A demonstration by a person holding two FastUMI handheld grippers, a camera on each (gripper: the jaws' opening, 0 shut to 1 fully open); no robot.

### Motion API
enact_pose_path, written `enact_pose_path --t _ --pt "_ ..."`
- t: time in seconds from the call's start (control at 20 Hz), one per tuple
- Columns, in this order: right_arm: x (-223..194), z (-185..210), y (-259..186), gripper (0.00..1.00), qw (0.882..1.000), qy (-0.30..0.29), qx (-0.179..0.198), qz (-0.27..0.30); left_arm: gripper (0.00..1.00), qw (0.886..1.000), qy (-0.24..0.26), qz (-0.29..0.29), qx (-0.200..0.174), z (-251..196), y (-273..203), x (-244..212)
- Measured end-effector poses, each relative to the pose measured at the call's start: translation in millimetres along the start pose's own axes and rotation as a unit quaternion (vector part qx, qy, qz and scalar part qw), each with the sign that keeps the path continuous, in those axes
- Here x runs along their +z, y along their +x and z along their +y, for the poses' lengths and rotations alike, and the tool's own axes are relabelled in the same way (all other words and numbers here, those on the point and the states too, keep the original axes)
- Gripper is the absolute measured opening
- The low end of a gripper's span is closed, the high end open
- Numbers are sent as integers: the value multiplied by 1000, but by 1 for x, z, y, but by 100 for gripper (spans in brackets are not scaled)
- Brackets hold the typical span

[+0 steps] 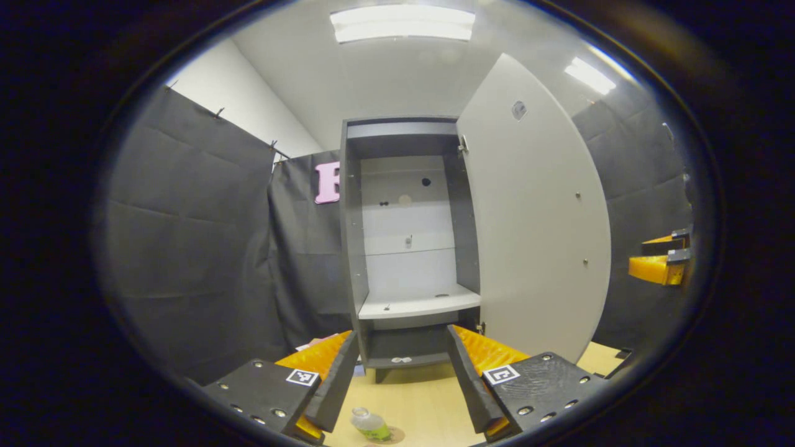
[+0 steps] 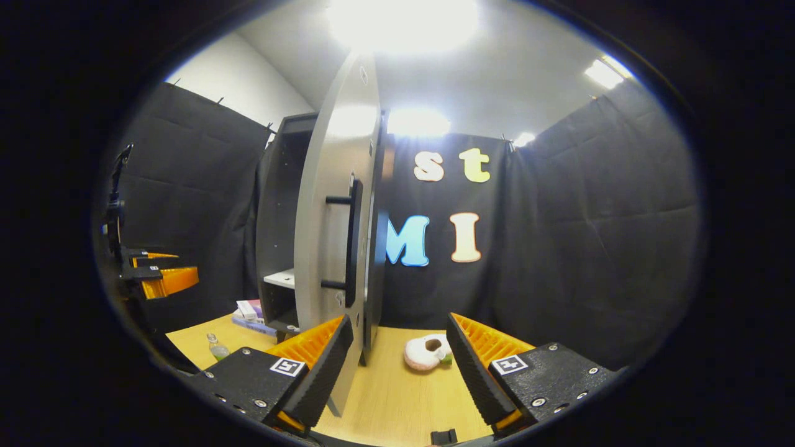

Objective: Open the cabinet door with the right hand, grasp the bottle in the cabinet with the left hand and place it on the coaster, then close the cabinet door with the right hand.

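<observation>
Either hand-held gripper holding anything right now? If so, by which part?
Nothing is held. The left hand-held gripper is open above the bottle standing on the table; the right hand-held gripper is open near the door, not touching it.

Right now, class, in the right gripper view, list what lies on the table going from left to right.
Bottle → stacked boxes → cabinet door → pink plush toy. Both tongs stand open: the right gripper at the bottom, the left gripper at the far left.
</observation>
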State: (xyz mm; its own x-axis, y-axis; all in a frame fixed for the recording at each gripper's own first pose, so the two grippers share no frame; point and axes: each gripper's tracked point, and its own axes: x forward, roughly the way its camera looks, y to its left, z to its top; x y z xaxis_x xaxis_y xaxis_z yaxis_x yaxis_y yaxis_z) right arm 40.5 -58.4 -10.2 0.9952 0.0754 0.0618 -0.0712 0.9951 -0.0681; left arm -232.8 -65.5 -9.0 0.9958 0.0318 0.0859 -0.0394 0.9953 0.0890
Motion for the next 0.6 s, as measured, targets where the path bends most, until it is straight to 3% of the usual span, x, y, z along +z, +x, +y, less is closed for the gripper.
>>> enact_pose_path --t 0.15,0.2,0.25,0.3,0.35,0.4,0.55,0.6 --pt "8 -5 15 93 1000 -17 -10 -7 76 1000 -15 13 -1 -1 -5 -5" --pt "8 -7 19 93 1000 -20 -14 -5 76 1000 -14 17 0 0 -7 -7" --pt "7 -6 23 92 1000 -18 -13 -3 84 1000 -11 19 -1 1 -8 -8" --pt "6 -2 26 92 1000 -16 -11 -2 76 1000 -8 21 1 3 -9 -8" --pt "6 -4 29 92 1000 -18 -12 -3 84 1000 -4 22 4 5 -10 -9" --pt "7 -4 30 93 1000 -22 -14 -5 80 1000 -4 25 4 6 -11 -12" --pt "4 -5 37 92 999 -30 -20 -2 84 999 -14 34 7 7 -9 -19" --pt "3 -7 38 93 999 -36 -25 4 76 999 -19 36 8 8 -6 -22"
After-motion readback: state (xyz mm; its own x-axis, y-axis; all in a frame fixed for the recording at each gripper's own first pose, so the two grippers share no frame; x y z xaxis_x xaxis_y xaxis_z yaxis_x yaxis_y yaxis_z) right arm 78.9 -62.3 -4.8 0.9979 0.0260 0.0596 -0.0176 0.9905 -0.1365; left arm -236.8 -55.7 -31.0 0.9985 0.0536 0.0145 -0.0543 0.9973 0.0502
